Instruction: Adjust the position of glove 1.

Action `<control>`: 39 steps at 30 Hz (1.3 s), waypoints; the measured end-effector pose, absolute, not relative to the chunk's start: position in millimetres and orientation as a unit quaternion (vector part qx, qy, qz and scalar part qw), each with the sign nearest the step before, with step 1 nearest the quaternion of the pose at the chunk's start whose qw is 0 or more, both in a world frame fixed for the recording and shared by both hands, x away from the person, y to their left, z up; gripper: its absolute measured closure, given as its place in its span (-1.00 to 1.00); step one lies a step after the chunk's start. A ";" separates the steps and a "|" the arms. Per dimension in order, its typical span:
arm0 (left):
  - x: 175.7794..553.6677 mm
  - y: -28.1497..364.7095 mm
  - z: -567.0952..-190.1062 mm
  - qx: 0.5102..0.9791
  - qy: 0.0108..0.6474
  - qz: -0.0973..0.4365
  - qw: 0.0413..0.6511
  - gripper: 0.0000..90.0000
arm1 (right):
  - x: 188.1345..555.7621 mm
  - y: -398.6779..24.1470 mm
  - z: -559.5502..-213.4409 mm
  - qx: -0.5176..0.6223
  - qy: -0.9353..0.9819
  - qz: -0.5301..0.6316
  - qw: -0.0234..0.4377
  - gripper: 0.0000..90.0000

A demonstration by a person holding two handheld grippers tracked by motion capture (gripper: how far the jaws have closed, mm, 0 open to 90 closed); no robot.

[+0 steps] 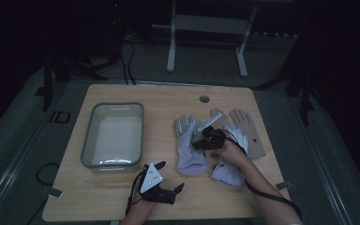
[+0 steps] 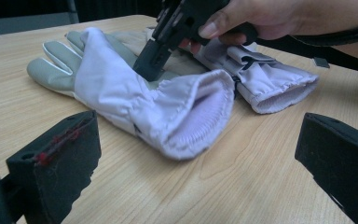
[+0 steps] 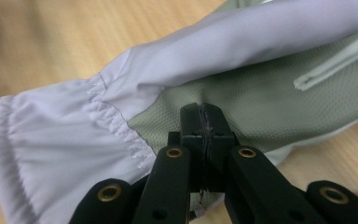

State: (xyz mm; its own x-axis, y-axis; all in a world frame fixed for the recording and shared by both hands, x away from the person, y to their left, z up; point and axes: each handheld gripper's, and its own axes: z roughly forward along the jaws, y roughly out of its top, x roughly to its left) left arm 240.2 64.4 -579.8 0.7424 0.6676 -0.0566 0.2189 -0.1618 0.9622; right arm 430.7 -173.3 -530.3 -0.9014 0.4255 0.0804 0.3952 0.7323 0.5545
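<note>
Lilac fabric glove with a grey palm (image 2: 135, 100), lying mid-table under your right gripper (image 3: 204, 123).

Nearest you, your left gripper (image 1: 168, 180) rests on the wooden table (image 1: 243, 197) with jaws wide and nothing between them. Further out, your right gripper's jaws are pressed together, tips touching the glove's grey palm without fabric visibly pinched. Lift now and you may come away with nothing, or drag the glove against its twin (image 1: 229, 166). At left, the clear plastic bin (image 1: 114, 135) holds nothing.
</note>
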 end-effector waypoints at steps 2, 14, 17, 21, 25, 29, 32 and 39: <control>240.3 64.3 -579.8 0.737 0.301 0.196 0.573 -0.99 | 435.2 -172.8 -531.8 0.227 0.929 0.290 0.030 0.98; 241.2 64.9 -579.8 0.737 0.303 0.192 0.573 -0.99 | 430.4 -180.8 -509.7 0.212 0.927 0.306 0.032 0.32; 241.2 64.4 -579.7 0.739 0.302 0.193 0.571 -0.99 | 425.7 -192.8 -498.0 0.212 0.923 0.316 0.051 0.16; 241.5 64.0 -579.7 0.739 0.303 0.192 0.570 -0.99 | 415.7 -215.6 -485.3 0.216 0.917 0.327 0.070 0.05; 241.8 63.5 -579.6 0.741 0.302 0.192 0.568 -0.99 | 404.6 -240.5 -480.3 0.232 0.914 0.322 0.086 0.06; 242.2 63.1 -579.5 0.743 0.302 0.191 0.566 -0.99 | 396.0 -262.5 -482.5 0.241 0.915 0.309 0.093 0.14; 242.2 63.0 -579.4 0.742 0.302 0.191 0.566 -0.99 | 390.0 -277.6 -485.8 0.249 0.914 0.306 0.097 0.13; 242.5 63.5 -579.5 0.742 0.302 0.190 0.567 -0.99 | 378.0 -305.2 -499.6 0.282 0.909 0.291 0.101 -0.03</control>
State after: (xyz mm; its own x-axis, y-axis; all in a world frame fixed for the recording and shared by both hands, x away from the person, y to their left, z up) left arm 242.5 63.5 -579.5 0.7448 0.6646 -0.0604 0.2323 -0.1733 0.9571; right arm 378.0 -305.2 -499.6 -0.8204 0.5716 -0.0186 0.4543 0.6712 0.5858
